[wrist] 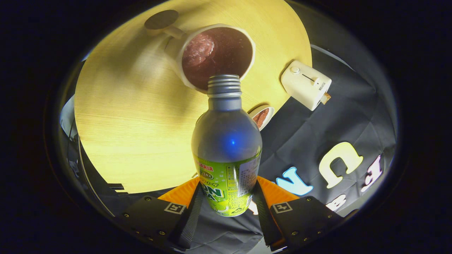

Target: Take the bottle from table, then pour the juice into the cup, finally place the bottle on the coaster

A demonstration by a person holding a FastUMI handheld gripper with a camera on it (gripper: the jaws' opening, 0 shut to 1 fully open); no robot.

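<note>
Silver bottle (226,141) at frame centre, clamped at labelled lower body between both fingers of gripper (227,201). Long axis runs away from fingers; open threaded neck points toward cup (216,53) in upper centre, mouth over cup's near rim. Cup holds dark liquid. Round coaster (161,19) upper left on wooden table (134,123). White toaster (305,84) right; small dish (262,116) beside bottle shoulder.

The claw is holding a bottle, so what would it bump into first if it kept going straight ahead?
Probably the cup. The claw is shut on the bottle, whose open neck points at the cup's rim, with dark juice inside. The neck looks very near the rim, though depth is hard to judge here.
</note>
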